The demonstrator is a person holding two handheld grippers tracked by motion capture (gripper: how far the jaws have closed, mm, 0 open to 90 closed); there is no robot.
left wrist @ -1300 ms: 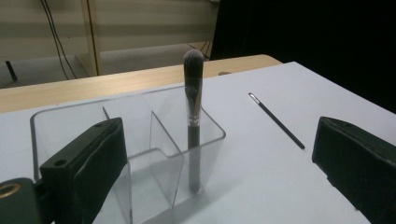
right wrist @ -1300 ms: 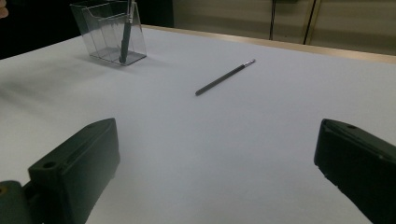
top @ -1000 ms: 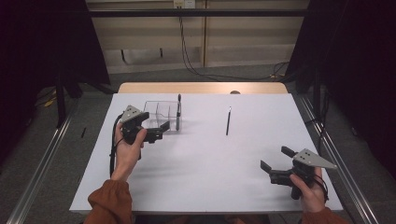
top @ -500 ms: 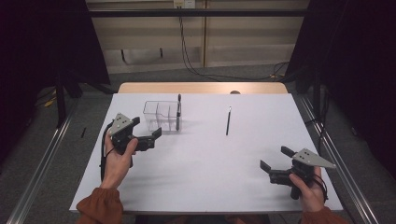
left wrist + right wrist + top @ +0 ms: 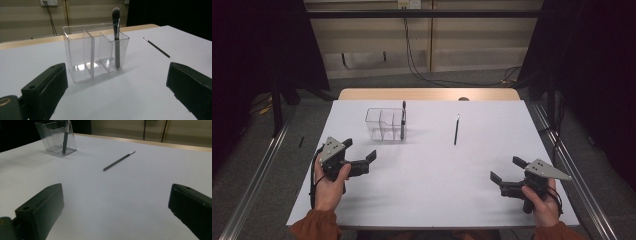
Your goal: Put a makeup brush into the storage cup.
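Observation:
A clear three-compartment organizer point(image 5: 385, 124) stands at the back left of the white table point(image 5: 432, 195), with a dark makeup brush point(image 5: 403, 117) upright in its right compartment. A thin dark brush point(image 5: 456, 129) lies flat to its right. My left gripper point(image 5: 360, 149) is open and empty, in front of and to the left of the organizer. The left gripper view faces the organizer point(image 5: 95, 55) and the upright brush point(image 5: 116, 37) between wide jaws. My right gripper point(image 5: 506, 169) is open and empty at the near right; its view has the thin brush point(image 5: 118, 160) lying ahead.
A wooden strip point(image 5: 427, 94) runs along the table's far edge, with a small dark object point(image 5: 463, 99) on it. Metal rails point(image 5: 259, 175) run along the floor on both sides. Cables point(image 5: 412, 55) hang on the back wall.
My left gripper has drawn back from the organizer toward the near left, empty and open. The right gripper has stayed put.

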